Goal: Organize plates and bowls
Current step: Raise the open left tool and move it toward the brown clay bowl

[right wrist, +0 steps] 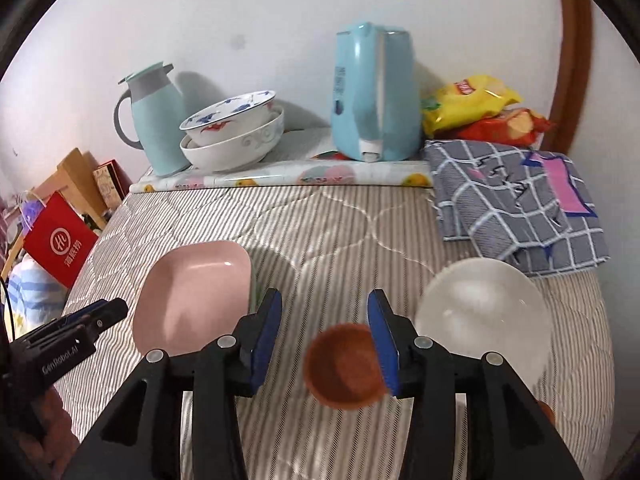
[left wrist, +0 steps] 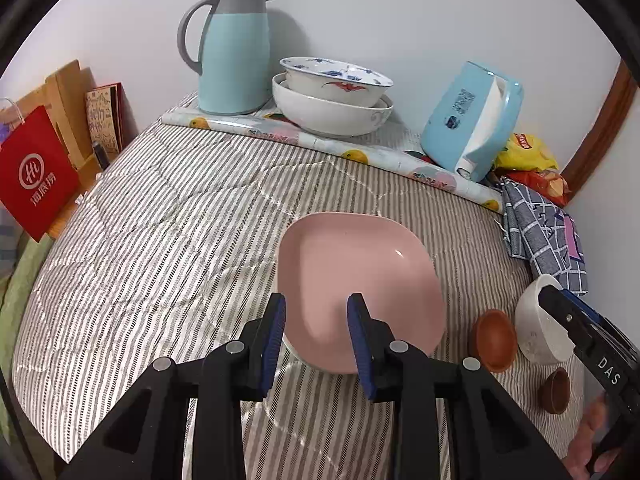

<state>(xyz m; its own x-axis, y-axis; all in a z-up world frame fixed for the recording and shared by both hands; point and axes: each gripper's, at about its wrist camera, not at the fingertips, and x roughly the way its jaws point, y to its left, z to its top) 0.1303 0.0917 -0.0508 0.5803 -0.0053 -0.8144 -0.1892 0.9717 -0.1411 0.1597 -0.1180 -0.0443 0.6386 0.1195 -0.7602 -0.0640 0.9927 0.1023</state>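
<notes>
A pink square plate [left wrist: 356, 280] lies on the striped quilt; it also shows in the right wrist view [right wrist: 192, 300]. My left gripper [left wrist: 316, 320] is open, its jaws straddling the plate's near edge without touching. A brown bowl [right wrist: 344, 368] sits between the open jaws of my right gripper [right wrist: 324, 332], close to the right finger. It also shows in the left wrist view [left wrist: 494, 340]. A white bowl [right wrist: 484, 320] stands to its right and shows in the left wrist view [left wrist: 540, 324] too. A smaller brown cup [left wrist: 556, 390] sits nearer. Two stacked patterned bowls [left wrist: 332, 96] stand at the back.
A teal thermos jug [left wrist: 232, 48] and a blue kettle [left wrist: 472, 120] stand on a fruit-print mat [left wrist: 360, 152] by the wall. A checked cloth [right wrist: 520, 200] and snack bags [right wrist: 480, 108] lie at the right. A red bag [left wrist: 36, 176] hangs off the left edge.
</notes>
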